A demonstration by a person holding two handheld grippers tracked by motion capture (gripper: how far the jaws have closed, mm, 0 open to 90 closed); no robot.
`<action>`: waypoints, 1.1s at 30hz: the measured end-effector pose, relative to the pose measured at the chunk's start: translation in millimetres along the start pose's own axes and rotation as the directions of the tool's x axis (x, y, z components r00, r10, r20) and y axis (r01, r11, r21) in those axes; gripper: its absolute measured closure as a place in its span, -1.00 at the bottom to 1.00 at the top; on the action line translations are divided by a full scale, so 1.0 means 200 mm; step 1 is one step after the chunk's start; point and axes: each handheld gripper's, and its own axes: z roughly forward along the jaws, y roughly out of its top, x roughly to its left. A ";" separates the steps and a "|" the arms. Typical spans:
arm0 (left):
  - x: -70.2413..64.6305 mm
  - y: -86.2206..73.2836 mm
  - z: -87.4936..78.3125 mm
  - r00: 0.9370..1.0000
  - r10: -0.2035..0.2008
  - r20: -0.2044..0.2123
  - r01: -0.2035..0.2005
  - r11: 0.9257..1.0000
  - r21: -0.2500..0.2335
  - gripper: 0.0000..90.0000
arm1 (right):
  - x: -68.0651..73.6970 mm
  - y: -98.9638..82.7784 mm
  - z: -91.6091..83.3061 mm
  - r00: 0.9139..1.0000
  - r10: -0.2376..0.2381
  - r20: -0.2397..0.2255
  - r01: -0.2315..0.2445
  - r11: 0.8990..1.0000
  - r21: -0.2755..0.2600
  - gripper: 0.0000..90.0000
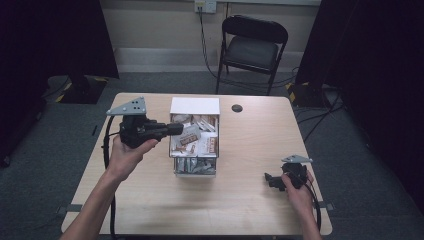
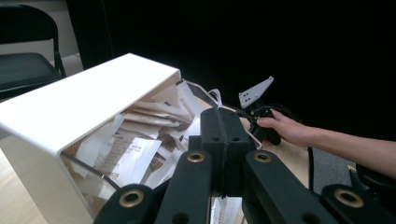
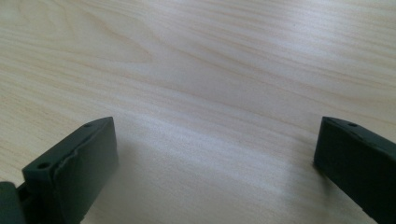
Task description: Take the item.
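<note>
High view: a light wooden table carries a white box at its centre, its open part packed with paper sachets and fronted by a clear panel. The left gripper is held above the table at the box's left side, its jaws reaching over the sachets; a packet lies right at the jaw tips, and whether it is gripped cannot be told here. The right gripper rests low near the table's right front corner, well apart from the box. A black folding chair stands beyond the far edge, and a small dark disc sits on the table just right of the box. Left gripper view: the left gripper has its jaws pressed together, a thin white edge showing along the seam between them; the box and its sachets lie at left, and the right gripper appears farther off in the person's hand. Right gripper view: the right gripper has its jaws spread wide over bare tabletop, with nothing between them.
</note>
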 end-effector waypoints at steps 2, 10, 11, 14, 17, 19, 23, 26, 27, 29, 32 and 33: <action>0.00 0.00 -0.01 1.000 0.010 -0.018 -0.010 1.000 0.013 1.00 | 0.00 0.00 0.00 1.000 -0.001 0.000 0.001 1.000 0.000 -1.00; 0.00 -0.01 -0.10 1.000 0.000 -0.026 -0.001 0.999 -0.032 1.00 | 0.00 0.00 0.00 1.000 -0.002 0.000 0.002 1.000 0.000 -1.00; 0.00 -0.01 -0.10 1.000 0.009 -0.029 -0.010 1.000 -0.029 1.00 | 0.00 0.00 0.00 1.000 -0.002 0.000 0.002 1.000 0.000 -1.00; 0.00 0.00 -0.12 0.999 0.009 -0.034 -0.010 0.999 -0.036 1.00 | 0.00 0.00 0.00 1.000 -0.002 0.000 0.002 1.000 -0.001 -1.00; -0.01 0.01 -0.15 0.999 0.009 -0.039 -0.011 0.999 -0.047 1.00 | 0.00 0.00 0.00 1.000 -0.001 0.000 0.001 1.000 0.000 -1.00; -0.01 0.01 -0.17 0.999 0.009 -0.041 -0.012 0.999 -0.052 1.00 | 0.00 0.00 0.00 1.000 -0.002 0.000 0.002 1.000 0.000 -1.00; 0.00 0.02 -0.20 0.999 0.002 -0.036 -0.004 0.998 -0.058 1.00 | 0.00 0.00 0.00 1.000 -0.001 0.000 0.001 1.000 0.000 -1.00; 0.01 0.02 -0.22 0.999 0.004 -0.054 -0.006 0.999 -0.042 1.00 | 0.00 0.00 0.00 1.000 -0.001 0.000 0.001 1.000 0.000 -1.00; 0.01 0.02 -0.22 0.998 0.005 -0.058 -0.008 0.999 -0.041 1.00 | 0.00 0.00 0.00 1.000 -0.002 0.000 0.002 1.000 0.000 -1.00; 0.01 0.01 -0.24 0.998 0.004 -0.066 -0.007 0.999 -0.043 1.00 | 0.00 0.00 0.00 1.000 -0.001 0.000 0.001 1.000 0.000 -1.00; 0.02 0.02 -0.28 0.997 0.004 -0.078 -0.008 0.999 -0.050 1.00 | 0.00 0.00 0.00 1.000 -0.001 -0.001 0.001 1.000 0.001 -1.00; 0.02 0.02 -0.28 0.997 0.004 -0.078 -0.008 0.999 -0.050 1.00 | 0.00 0.00 0.00 1.000 -0.001 -0.001 0.001 1.000 0.001 -1.00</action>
